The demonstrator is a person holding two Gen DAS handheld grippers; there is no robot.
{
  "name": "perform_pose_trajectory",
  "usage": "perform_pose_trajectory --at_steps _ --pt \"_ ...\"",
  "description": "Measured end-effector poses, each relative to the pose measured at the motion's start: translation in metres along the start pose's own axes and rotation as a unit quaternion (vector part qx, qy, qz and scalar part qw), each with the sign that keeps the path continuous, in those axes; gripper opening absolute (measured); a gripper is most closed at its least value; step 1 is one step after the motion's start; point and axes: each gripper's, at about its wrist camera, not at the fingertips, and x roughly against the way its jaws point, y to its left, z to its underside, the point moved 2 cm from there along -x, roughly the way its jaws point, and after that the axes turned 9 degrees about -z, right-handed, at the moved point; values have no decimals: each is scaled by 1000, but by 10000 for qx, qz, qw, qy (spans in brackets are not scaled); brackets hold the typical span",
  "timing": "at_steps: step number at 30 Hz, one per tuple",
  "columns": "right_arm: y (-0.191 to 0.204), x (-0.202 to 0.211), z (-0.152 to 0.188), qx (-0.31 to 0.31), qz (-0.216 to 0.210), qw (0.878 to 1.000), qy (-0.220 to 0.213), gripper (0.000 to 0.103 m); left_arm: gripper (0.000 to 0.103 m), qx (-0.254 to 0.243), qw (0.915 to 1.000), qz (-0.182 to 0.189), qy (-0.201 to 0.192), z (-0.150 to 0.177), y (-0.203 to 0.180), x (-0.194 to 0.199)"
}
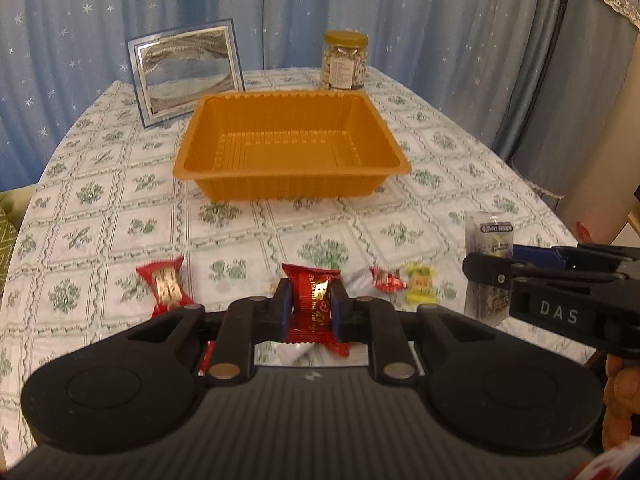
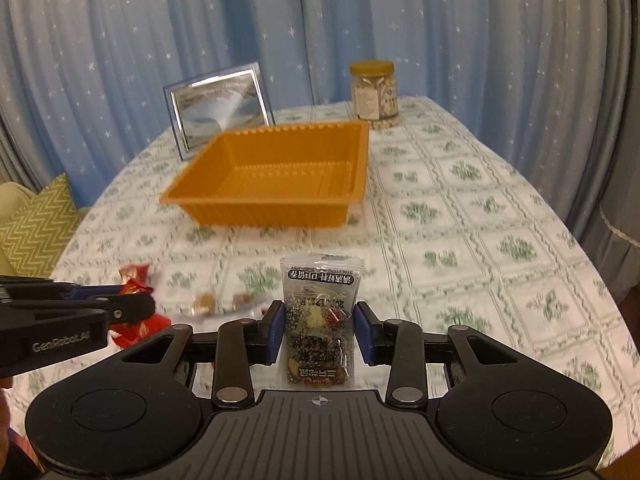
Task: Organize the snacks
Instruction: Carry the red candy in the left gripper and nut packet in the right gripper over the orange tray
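We hold a red candy packet (image 1: 313, 300) pinched in our left gripper (image 1: 310, 304) and a clear snack pouch (image 2: 320, 320) clamped in our right gripper (image 2: 320, 330), both raised above the tablecloth, likely bound for the empty orange tray (image 1: 292, 98) ahead.

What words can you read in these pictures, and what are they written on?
"DAS": on the side of the right gripper.
"GenRobot.AI": on the side of the left gripper.
Clear snack packet: Chinese print, upside down and too blurred to read.
Red snack packet: gold print, unreadable.
Jar label: too small to read.
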Motion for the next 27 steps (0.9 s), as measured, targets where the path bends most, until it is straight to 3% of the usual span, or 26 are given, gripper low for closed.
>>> perform_pose_trajectory --at_steps 12,27 --pt "-5 -40 -84 188 -237 9991 -299 38 18 283 9988 -55 -403 -87 12 -32" --pt "-30 -117 -149 -48 -341 9991 -233 38 18 608 9976 -40 -342 -143 27 -114"
